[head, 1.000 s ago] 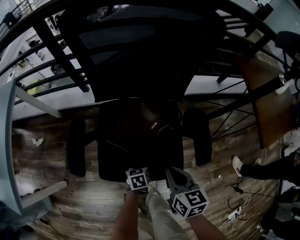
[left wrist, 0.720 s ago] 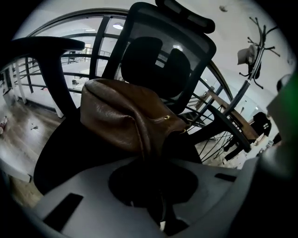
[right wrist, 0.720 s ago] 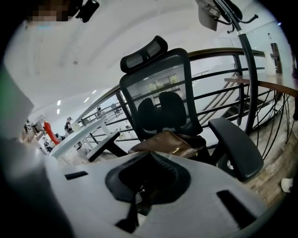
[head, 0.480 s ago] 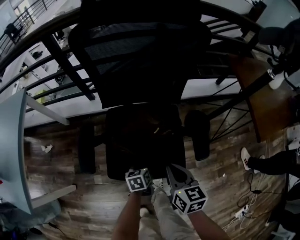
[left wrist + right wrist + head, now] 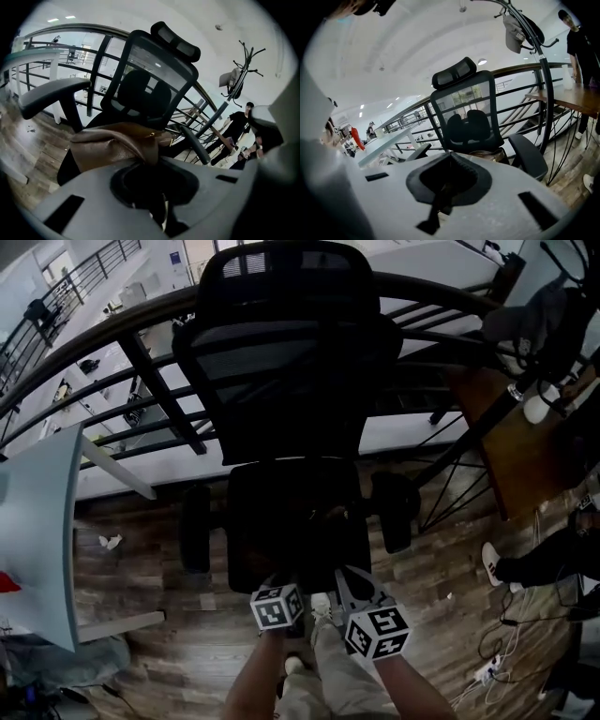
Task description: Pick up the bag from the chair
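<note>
A brown leather bag [image 5: 112,145] lies on the seat of a black mesh office chair [image 5: 291,381]. In the left gripper view it sits close, just past the gripper's grey body, its corner reaching the rim of the dark hollow. In the right gripper view the bag [image 5: 485,153] is a small brown shape on the seat. In the head view it is lost in the dark seat. My left gripper [image 5: 281,579] and right gripper [image 5: 352,577] are side by side at the seat's front edge. Both look shut, with nothing held.
The chair's armrests [image 5: 195,529] [image 5: 394,510] flank the seat. A black railing [image 5: 141,381] runs behind it. A white desk [image 5: 37,521] stands at the left, a wooden table [image 5: 525,456] at the right. A person [image 5: 236,129] stands by a coat stand [image 5: 241,70]. Cables [image 5: 487,667] lie on the floor.
The head view has tilted up, so the chair sits lower in the frame and its headrest now shows. Both grippers stay at the seat's front edge.
</note>
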The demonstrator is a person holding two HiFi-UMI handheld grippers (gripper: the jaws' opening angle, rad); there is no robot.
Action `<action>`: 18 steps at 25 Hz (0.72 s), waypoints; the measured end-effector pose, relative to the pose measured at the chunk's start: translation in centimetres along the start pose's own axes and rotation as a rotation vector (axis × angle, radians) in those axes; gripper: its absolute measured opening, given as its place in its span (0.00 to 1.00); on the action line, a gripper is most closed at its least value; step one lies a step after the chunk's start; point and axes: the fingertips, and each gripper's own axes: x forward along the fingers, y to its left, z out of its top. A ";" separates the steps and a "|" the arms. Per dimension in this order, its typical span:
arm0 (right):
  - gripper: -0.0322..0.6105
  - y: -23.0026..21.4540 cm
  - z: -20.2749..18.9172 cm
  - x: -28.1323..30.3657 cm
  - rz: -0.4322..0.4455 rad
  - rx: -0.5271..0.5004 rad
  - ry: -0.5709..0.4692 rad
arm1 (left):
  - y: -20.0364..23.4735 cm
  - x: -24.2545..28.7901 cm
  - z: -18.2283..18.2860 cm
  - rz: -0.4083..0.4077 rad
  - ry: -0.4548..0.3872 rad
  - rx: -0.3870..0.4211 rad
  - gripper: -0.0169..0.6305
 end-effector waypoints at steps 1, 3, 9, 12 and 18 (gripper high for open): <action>0.05 0.4 0.2 -0.6 -0.002 0.000 -0.005 | -0.3 -0.9 0.1 -0.005 -0.002 0.002 0.06; 0.05 1.0 0.6 -1.9 -0.006 0.003 -0.016 | -0.8 -2.7 0.4 -0.012 -0.010 0.005 0.06; 0.05 2.9 1.5 -4.9 -0.017 -0.008 -0.049 | -2.0 -7.1 0.9 -0.052 -0.045 -0.016 0.06; 0.05 4.0 1.5 -6.6 -0.018 -0.018 -0.061 | -2.5 -9.4 0.6 -0.073 -0.055 -0.014 0.06; 0.05 6.4 0.9 -9.9 -0.020 -0.046 -0.079 | -3.5 -14.8 -0.6 -0.105 -0.076 -0.006 0.06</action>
